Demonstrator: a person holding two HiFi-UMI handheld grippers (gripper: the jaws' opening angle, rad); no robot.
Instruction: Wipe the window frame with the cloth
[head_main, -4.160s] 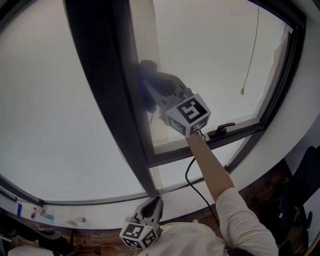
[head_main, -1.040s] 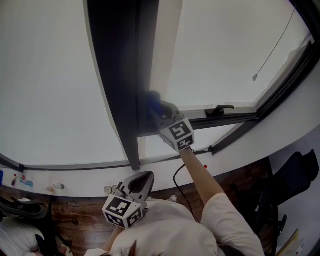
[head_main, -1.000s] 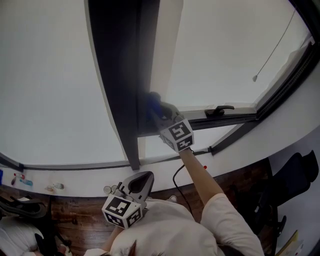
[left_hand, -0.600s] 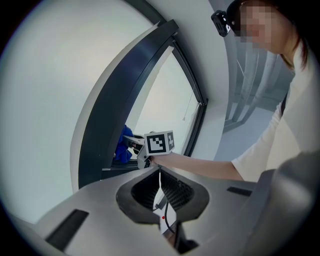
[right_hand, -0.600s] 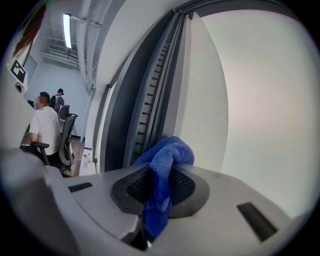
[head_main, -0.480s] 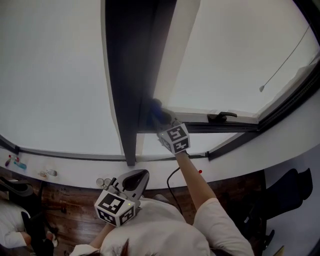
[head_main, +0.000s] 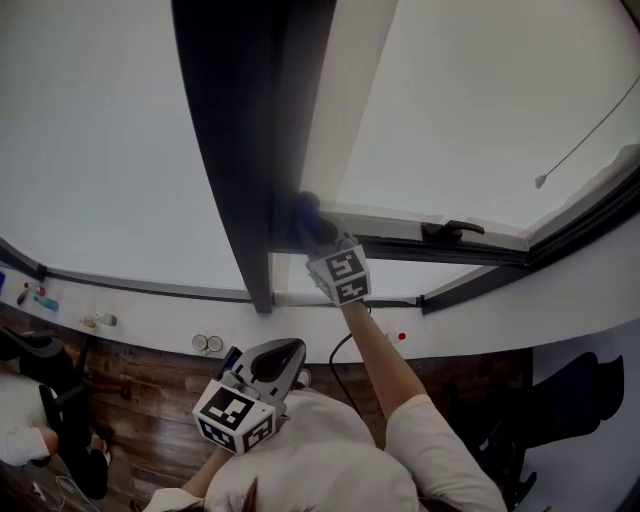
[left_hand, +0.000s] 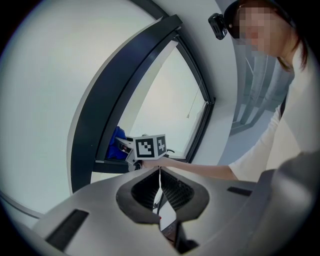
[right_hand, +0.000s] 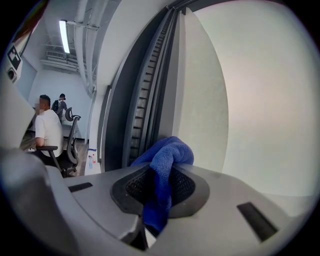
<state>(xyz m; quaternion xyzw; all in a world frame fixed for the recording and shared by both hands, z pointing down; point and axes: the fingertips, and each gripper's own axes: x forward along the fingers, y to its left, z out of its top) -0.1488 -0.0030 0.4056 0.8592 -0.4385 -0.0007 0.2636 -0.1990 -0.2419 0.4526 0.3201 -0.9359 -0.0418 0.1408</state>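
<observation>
A blue cloth (right_hand: 165, 159) is bunched between the jaws of my right gripper (right_hand: 159, 187), which is shut on it. In the head view that right gripper (head_main: 318, 240) presses the cloth (head_main: 303, 212) into the lower corner where the dark upright window frame (head_main: 240, 150) meets the sash's bottom rail (head_main: 420, 243). The ribbed frame channel (right_hand: 145, 95) rises just ahead of the cloth. My left gripper (head_main: 268, 368) hangs low near my body, shut with nothing in it. From the left gripper view I see the right gripper's marker cube (left_hand: 150, 146) and the cloth (left_hand: 117, 145) at the frame.
A black window handle (head_main: 452, 229) sits on the bottom rail to the right of the cloth. A blind cord (head_main: 585, 140) hangs over the pane. The white sill (head_main: 150, 318) carries small items (head_main: 208, 343). A seated person (right_hand: 47, 132) and office chairs are far off at left.
Since four seconds ago my right gripper and the cloth slid down the upright frame to its bottom corner. In the last half second the view shifted slightly; the cloth stays at the corner.
</observation>
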